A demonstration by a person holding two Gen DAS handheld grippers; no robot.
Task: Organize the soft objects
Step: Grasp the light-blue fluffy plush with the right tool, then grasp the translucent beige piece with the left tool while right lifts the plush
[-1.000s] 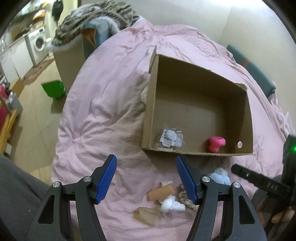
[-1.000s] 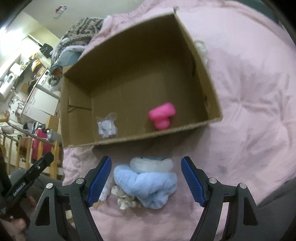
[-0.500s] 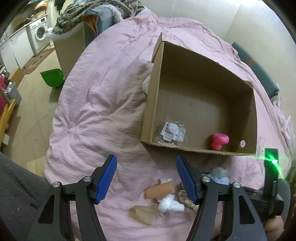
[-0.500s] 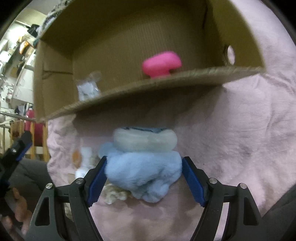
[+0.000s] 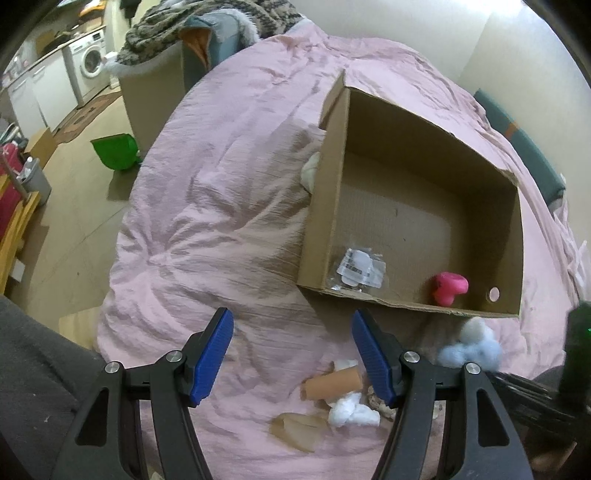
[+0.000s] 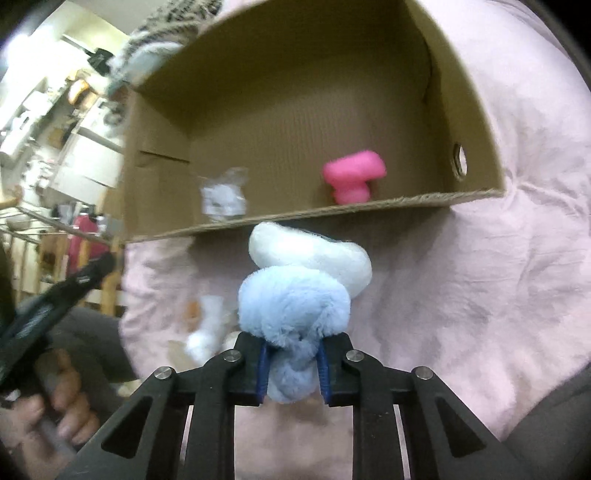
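A cardboard box (image 5: 325, 192) lies open on a pink bedspread (image 5: 207, 206); it also shows in the right wrist view (image 6: 476, 107). Inside are a pink foam piece (image 5: 448, 288) (image 6: 352, 177) and a small plastic bag (image 5: 360, 267) (image 6: 223, 195). My right gripper (image 6: 291, 369) is shut on a blue and white plush toy (image 6: 295, 295) (image 5: 471, 347), held just before the box's near wall. My left gripper (image 5: 291, 354) is open and empty above the bedspread. Under it lie an orange roll (image 5: 330, 386), a white soft piece (image 5: 351, 410) and a beige piece (image 5: 295, 430).
A patterned blanket (image 5: 207, 22) is heaped on a chair at the bed's far end. A green dustpan (image 5: 116, 151) lies on the floor at left, with a washing machine (image 5: 90, 62) beyond. A white soft object (image 5: 310, 171) lies against the box's left wall.
My right gripper has closed on the blue and white plush toy and lifted it toward the box. My left gripper stays open and has shifted slightly.
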